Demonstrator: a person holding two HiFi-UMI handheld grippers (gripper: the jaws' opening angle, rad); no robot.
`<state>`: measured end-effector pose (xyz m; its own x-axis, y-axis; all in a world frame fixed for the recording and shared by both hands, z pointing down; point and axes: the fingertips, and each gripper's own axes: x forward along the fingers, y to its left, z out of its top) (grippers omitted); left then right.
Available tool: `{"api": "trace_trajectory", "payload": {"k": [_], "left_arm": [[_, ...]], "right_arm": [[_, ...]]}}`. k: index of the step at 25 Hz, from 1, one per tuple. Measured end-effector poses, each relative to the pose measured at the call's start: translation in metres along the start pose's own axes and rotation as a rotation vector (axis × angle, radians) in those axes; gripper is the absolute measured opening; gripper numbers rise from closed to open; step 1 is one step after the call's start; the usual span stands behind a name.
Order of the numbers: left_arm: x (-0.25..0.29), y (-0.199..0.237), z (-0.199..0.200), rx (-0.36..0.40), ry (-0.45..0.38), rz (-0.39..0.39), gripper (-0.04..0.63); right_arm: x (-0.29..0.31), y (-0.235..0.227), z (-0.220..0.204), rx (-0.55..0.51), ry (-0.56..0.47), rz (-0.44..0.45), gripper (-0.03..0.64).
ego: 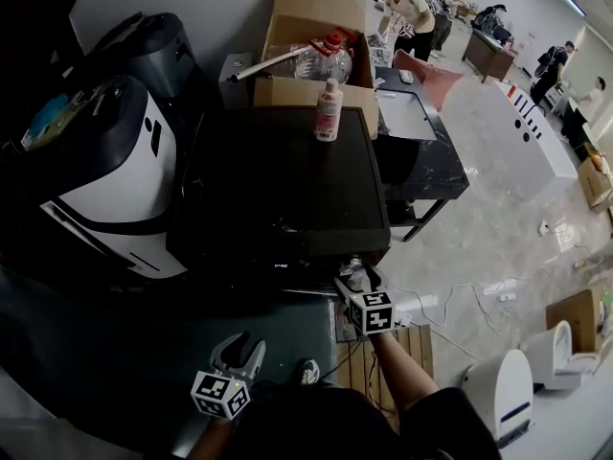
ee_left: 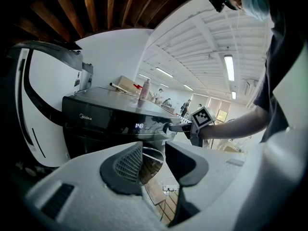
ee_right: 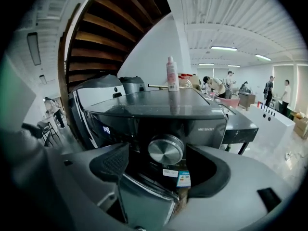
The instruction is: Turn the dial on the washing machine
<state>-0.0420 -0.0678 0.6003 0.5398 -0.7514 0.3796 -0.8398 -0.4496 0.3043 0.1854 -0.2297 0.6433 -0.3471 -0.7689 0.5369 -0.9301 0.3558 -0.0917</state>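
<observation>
The black washing machine (ego: pixel 278 180) fills the middle of the head view, with my right gripper (ego: pixel 359 281) at its front edge. In the right gripper view the round silver dial (ee_right: pixel 165 149) sits straight ahead between the open jaws of my right gripper (ee_right: pixel 161 170); the pads stand clear of it on both sides. From the left gripper view the right gripper (ee_left: pixel 180 127) reaches the dial (ee_left: pixel 166 127) on the machine's front panel (ee_left: pixel 110 121). My left gripper (ego: pixel 236 351) hangs lower left, away from the machine, open and empty (ee_left: pixel 155 165).
A pink-white bottle (ego: pixel 329 110) stands on the machine's top at the back. Behind it is a cardboard box (ego: pixel 316 36). A white appliance (ego: pixel 115 171) stands to the left, a dark table (ego: pixel 426 166) to the right, and a wooden pallet (ego: pixel 388 357) underfoot. People work far behind.
</observation>
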Motion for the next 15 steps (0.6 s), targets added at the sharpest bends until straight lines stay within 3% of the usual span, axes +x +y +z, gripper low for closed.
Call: {"api": "trace_trajectory", "payload": {"k": [5,15], "left_arm": [[0.0015,-0.0013,-0.0012,0.010,-0.004,-0.011,0.153],[-0.0081,0.0006,-0.0074,-0.002,-0.002,0.020,0.153]], "right_arm": [[-0.0025,0.0114,0.0061,-0.109,0.002,0.010,0.354],[0.0033,0.0096,-0.0014,-0.137,0.035,-0.001,0.348]]}}
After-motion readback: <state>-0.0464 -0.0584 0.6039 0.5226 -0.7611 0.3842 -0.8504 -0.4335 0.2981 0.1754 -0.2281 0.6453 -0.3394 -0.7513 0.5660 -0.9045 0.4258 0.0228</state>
